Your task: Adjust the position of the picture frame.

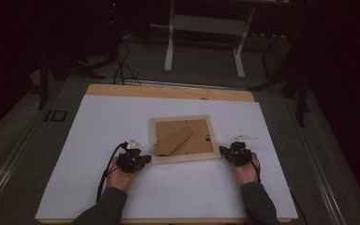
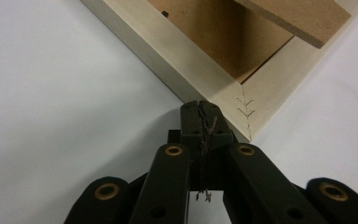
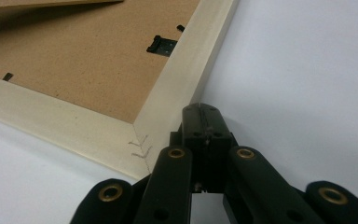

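Note:
A pale wooden picture frame [image 1: 183, 158] lies face down on the white sheet, its brown backing board up and a brown stand flap [image 1: 173, 139] lying across it. My left gripper [image 1: 145, 158] is shut, tips against the frame's near left corner [image 2: 242, 109]. My right gripper [image 1: 222, 151] is shut too, tips touching the frame's near right corner [image 3: 161, 126]. In the left gripper view the shut tips [image 2: 200, 108] press the frame's outer edge. The right gripper view has the closed tips [image 3: 200, 112] at the frame's side, near a black turn clip [image 3: 161, 45].
A white sheet [image 1: 98, 140] covers the table, with a wooden strip [image 1: 168, 91] bare at the far edge. Beyond the table stand a white metal stand [image 1: 204, 28] and dark cables [image 1: 119, 61] on the floor.

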The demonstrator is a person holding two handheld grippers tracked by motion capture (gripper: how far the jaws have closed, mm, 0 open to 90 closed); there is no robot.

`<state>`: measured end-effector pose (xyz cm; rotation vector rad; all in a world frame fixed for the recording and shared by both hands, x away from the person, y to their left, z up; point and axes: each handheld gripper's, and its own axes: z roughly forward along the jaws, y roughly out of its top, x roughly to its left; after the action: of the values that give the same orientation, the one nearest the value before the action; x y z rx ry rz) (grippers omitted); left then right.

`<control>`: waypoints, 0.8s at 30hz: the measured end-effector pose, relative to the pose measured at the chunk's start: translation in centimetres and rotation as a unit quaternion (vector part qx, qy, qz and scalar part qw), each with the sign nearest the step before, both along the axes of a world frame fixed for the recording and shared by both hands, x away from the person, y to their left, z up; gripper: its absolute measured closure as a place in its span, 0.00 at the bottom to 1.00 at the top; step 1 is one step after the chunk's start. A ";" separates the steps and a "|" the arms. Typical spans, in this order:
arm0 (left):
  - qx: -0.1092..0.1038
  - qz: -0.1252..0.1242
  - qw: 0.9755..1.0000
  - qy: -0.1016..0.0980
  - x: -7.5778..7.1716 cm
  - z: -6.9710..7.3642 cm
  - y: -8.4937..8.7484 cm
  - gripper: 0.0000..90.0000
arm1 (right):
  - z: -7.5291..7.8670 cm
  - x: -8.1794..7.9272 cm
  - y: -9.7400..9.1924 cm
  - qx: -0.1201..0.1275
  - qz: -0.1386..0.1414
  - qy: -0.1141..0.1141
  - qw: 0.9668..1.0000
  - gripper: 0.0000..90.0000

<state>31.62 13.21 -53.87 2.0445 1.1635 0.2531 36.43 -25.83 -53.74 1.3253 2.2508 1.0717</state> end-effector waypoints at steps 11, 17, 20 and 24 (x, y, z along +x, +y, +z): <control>-0.004 0.020 1.000 0.011 0.5 0.1 1.0 1.00 | 0.0 -0.2 1.0 -0.002 0.011 0.000 1.000 1.00; -0.003 0.023 1.000 0.015 0.8 0.2 1.4 1.00 | 0.0 -0.4 1.3 -0.002 0.013 -0.001 1.000 1.00; -0.009 0.023 0.999 0.020 0.9 0.2 1.7 1.00 | 0.0 -0.4 1.5 -0.003 0.015 -0.001 1.000 1.00; -0.007 0.025 0.999 0.020 1.0 0.2 2.0 1.00 | 0.0 -0.5 1.8 -0.005 0.016 -0.001 1.000 1.00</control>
<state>32.61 15.19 -53.68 2.0188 1.2386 0.2272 35.95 -24.05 -53.73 1.2877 2.2807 1.0716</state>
